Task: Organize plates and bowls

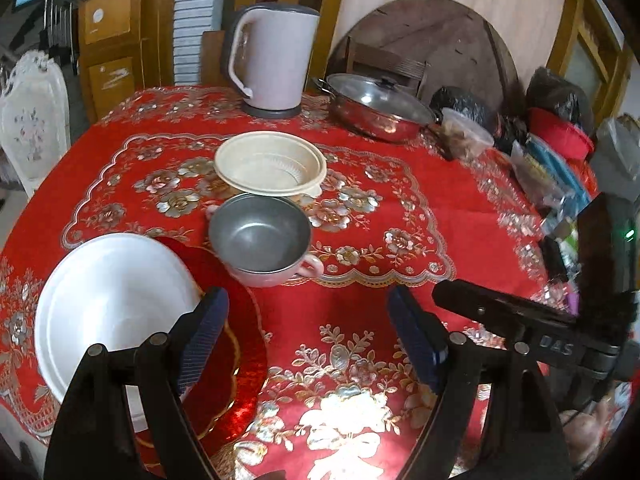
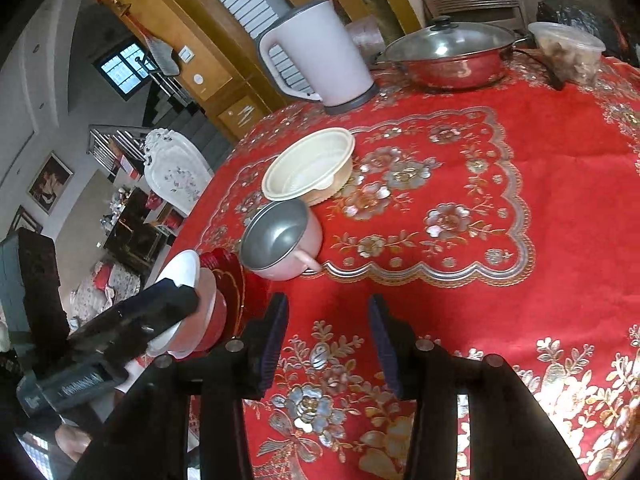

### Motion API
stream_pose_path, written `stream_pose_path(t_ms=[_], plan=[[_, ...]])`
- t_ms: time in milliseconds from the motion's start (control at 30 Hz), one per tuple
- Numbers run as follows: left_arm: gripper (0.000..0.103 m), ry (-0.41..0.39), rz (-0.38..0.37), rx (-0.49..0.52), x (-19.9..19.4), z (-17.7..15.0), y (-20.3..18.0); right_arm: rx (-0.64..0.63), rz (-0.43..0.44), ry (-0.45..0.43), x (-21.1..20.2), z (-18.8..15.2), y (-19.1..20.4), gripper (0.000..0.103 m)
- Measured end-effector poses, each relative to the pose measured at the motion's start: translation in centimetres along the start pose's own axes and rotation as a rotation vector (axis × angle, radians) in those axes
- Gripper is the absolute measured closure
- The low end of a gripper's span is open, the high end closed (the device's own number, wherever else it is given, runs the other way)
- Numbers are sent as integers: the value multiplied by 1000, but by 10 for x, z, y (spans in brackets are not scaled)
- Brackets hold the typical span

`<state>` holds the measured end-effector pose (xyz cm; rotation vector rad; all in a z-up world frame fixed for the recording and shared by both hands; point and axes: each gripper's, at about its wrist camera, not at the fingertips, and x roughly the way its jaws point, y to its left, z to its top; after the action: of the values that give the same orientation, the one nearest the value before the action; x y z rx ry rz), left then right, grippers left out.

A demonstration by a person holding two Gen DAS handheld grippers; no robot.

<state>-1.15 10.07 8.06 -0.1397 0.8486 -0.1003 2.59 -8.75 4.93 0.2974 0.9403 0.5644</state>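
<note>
A white bowl (image 1: 112,312) rests on a red plate with a gold rim (image 1: 244,344) at the table's near left edge. Just beyond them stands a pink two-handled bowl with a steel inside (image 1: 260,236), and behind it a cream plastic bowl (image 1: 270,164). My left gripper (image 1: 307,294) is open, its left finger over the red plate's rim, with nothing between the fingers. My right gripper (image 2: 328,302) is also open and holds nothing, hovering over bare red cloth to the right of the red plate (image 2: 236,280) and in front of the pink bowl (image 2: 280,240).
A pale electric kettle (image 1: 272,60), a steel pot with a glass lid (image 1: 380,108) and a plastic food tub (image 1: 466,132) stand along the back. Bags and packets (image 1: 552,168) crowd the right side. A white chair (image 1: 32,120) stands beyond the left table edge.
</note>
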Motion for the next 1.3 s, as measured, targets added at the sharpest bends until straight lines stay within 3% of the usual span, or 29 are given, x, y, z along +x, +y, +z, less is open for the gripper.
stream_pose_path(t_ms=[267, 700, 900, 1300], plan=[[21, -29, 49, 76, 19, -5, -30, -3, -51, -7, -2, -3, -13, 55], [21, -63, 108, 103, 32, -13, -41, -15, -165, -37, 1, -8, -26, 51], [21, -94, 147, 128, 33, -16, -45, -11, -174, -39, 1, -10, -31, 46], [21, -101, 154, 125, 34, -16, -44, -18, -178, -37, 1, -9, -27, 46]])
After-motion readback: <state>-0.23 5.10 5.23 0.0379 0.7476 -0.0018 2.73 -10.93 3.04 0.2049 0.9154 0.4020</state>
